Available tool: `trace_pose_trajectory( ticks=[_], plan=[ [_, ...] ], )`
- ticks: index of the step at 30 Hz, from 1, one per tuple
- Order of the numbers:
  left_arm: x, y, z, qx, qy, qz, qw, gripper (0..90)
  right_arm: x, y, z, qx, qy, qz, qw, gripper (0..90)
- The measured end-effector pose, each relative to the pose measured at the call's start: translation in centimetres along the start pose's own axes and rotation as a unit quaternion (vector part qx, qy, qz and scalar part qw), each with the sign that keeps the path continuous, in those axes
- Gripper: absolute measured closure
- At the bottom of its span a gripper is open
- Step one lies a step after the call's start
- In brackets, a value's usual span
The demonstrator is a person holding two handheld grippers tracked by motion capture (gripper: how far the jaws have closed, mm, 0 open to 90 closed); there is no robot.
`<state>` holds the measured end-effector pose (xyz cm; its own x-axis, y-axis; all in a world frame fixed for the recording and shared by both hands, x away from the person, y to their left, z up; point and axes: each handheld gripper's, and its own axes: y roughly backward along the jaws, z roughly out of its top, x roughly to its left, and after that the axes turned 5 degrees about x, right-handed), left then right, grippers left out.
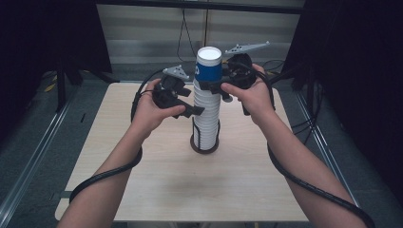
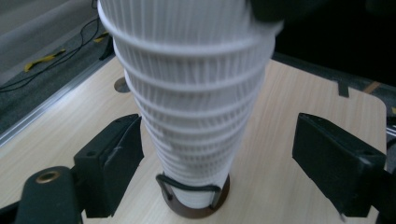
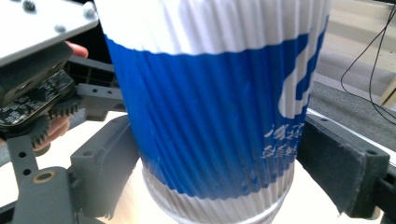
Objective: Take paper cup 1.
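Right gripper (image 3: pixel 219 186) clasps the blue-and-white cup (image 3: pixel 210 116), writing unreadable; left gripper (image 2: pixel 215 172) gapes.

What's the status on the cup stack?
Right gripper fingers clamp the blue-and-white ribbed paper cup topping the stack. Left gripper open, straddling the white ribbed cup stack in its dark round holder. Nothing in the way.

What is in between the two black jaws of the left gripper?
The tall stack of ribbed white paper cups, seen in the left gripper view, with a gap on its right side.
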<state>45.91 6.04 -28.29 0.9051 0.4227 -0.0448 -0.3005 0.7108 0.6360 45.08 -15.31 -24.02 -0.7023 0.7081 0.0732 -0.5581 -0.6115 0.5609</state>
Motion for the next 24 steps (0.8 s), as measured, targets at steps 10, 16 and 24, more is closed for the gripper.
trace_pose_trajectory(
  ticks=[10, 16, 24],
  plan=[
    [0.3, -0.7, 1.1, -0.021, 0.014, -0.003, 0.9997, 17.0, 0.1, -0.1, -0.1, 0.003, 0.003, -0.008, 1.0000, 16.0],
    [0.7, -0.6, 0.9, -0.035, 0.027, -0.009, 0.9990, 21.6, 0.2, -0.1, -0.2, -0.002, 0.001, -0.009, 1.0000, 16.2],
    [0.6, -0.8, 0.9, -0.029, 0.015, 0.000, 0.9994, 24.0, 0.2, 0.0, -0.1, 0.002, 0.004, -0.010, 0.9999, 16.9]
  ],
)
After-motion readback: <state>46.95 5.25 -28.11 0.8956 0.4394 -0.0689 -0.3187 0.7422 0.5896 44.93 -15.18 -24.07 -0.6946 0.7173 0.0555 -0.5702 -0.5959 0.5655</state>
